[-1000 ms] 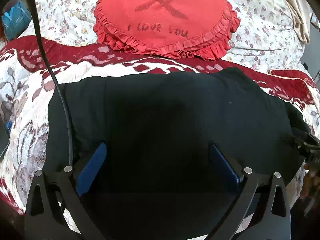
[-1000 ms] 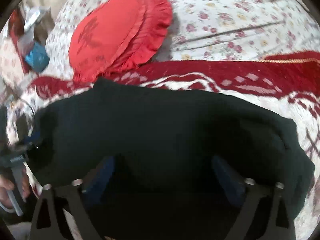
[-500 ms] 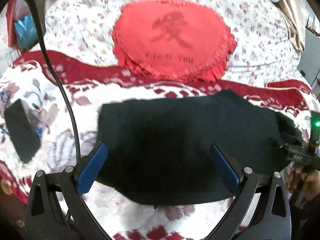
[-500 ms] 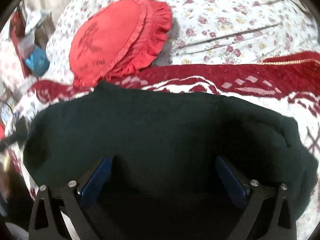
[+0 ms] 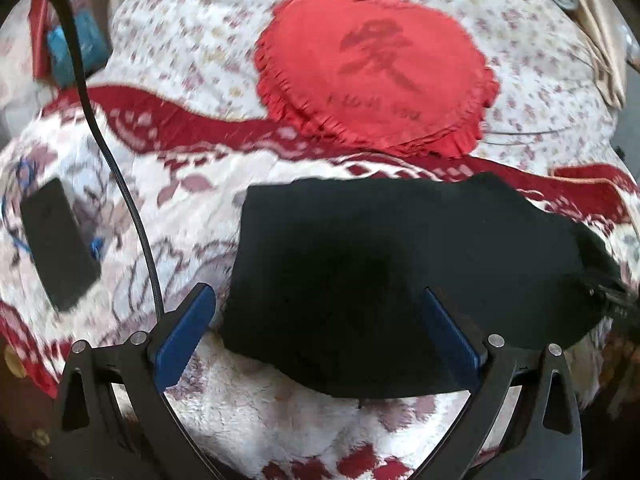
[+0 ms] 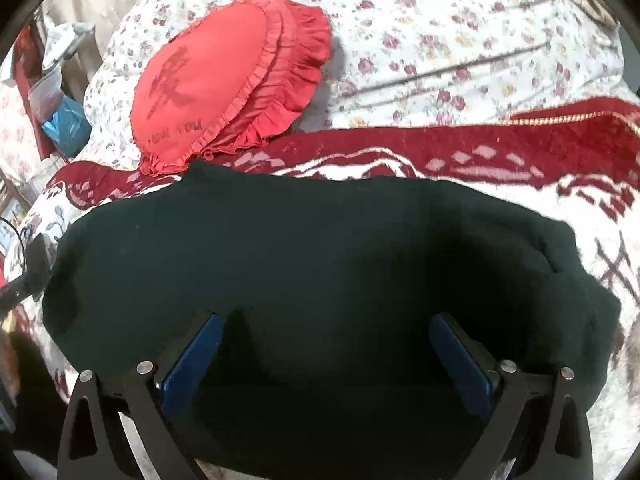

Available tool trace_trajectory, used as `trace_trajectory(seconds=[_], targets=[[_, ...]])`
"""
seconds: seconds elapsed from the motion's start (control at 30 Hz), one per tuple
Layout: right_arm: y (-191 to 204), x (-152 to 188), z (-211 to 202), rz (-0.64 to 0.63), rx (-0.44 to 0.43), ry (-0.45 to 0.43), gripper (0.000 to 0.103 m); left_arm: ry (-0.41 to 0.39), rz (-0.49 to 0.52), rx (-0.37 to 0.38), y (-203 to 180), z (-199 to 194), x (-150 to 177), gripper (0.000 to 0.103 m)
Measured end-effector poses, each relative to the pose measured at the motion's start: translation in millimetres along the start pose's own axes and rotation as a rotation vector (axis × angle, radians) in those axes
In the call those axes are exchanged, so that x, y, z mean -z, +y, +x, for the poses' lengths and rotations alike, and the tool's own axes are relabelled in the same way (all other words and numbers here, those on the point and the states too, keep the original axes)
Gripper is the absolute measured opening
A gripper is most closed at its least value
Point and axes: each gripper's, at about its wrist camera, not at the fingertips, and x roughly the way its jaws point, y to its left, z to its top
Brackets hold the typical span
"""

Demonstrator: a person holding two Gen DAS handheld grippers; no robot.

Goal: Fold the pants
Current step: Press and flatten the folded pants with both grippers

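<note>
The pants (image 5: 372,264) lie folded into a dark slab on the blanket (image 5: 192,216), near the middle of the bed, just short of the red cushion (image 5: 376,76) at the far side. They are so black that I can make out no seams, no waistband and no fold lines. The left gripper (image 5: 316,332) hangs above their near left edge with its jaws spread wide, pinching nothing. The right gripper (image 6: 326,354) is also spread; cloth fills the gap between its blue pads (image 6: 192,360), but whether they touch it I cannot tell. In the right view the pants' near edge is cut off behind the gripper. Left of the pants lies a flat black object (image 5: 56,244), too blurred to name, and a cable (image 5: 116,168) crosses in front of the blanket.
</note>
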Motion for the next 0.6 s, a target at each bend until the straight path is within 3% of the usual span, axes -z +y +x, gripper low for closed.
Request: trace_trajectory(seconds=[0.07,0.2,0.6], targets=[[4,0,2,-0.029,0.02,0.012,0.103,0.005,-0.054,0.052,8,3,-2,0.102],[6,2,3,-0.055,0.034,0.014,0.103,0.029,-0.097,0.057,13,11,-3,0.102],[6,1,4,-0.052,0.04,0.023,0.103,-0.011,0.004,-0.014,-5,8,1,0.102]])
